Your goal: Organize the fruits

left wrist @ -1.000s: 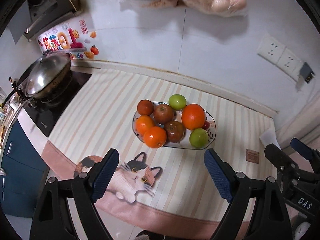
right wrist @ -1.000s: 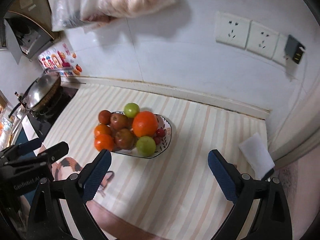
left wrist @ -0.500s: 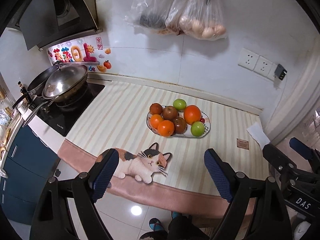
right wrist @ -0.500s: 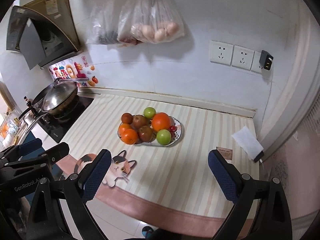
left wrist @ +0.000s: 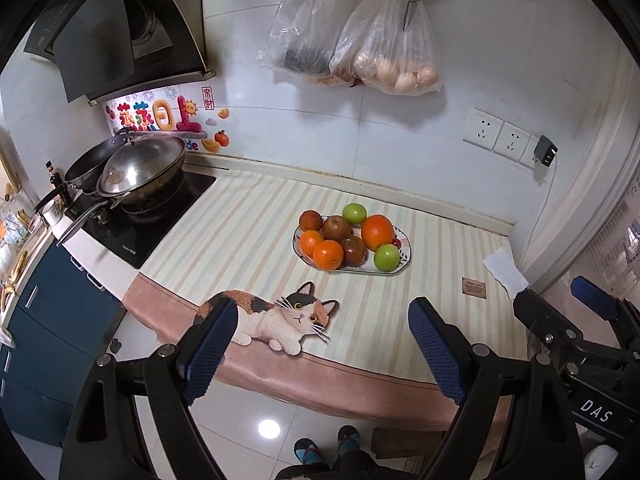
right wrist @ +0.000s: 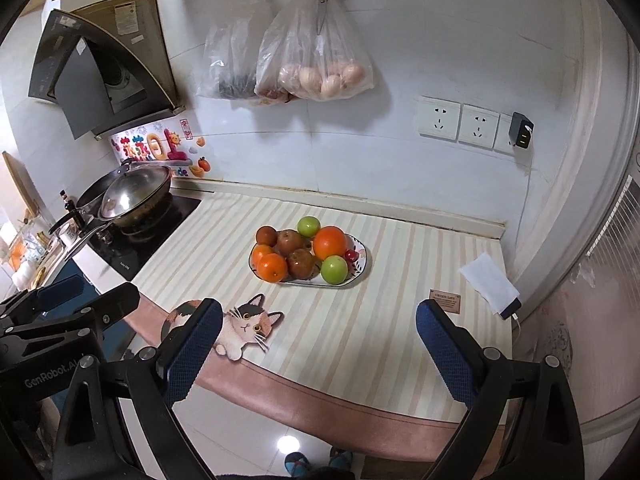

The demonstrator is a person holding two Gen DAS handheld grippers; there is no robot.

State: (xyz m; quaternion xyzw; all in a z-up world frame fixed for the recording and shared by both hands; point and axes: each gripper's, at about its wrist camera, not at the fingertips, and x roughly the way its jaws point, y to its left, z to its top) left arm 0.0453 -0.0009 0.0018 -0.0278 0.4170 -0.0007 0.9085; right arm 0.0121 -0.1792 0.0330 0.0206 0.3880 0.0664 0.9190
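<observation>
Both wrist views high, facing counter, sharing fruit plate (left wrist: 403, 245) (right wrist: 362, 258)

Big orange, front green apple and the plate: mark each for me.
Big orange (right wrist: 329, 242), right wrist view, middle of its skin.
Front green apple (right wrist: 334, 269), right wrist view, centre of the fruit.
Plate (right wrist: 362, 263), right wrist view, bare right rim.

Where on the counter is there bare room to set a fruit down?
Free: the striped mat between the plate and the white tissue, and the strip between plate and stove. Also in front of the plate, right of the cat print. The plate itself is crowded.
</observation>
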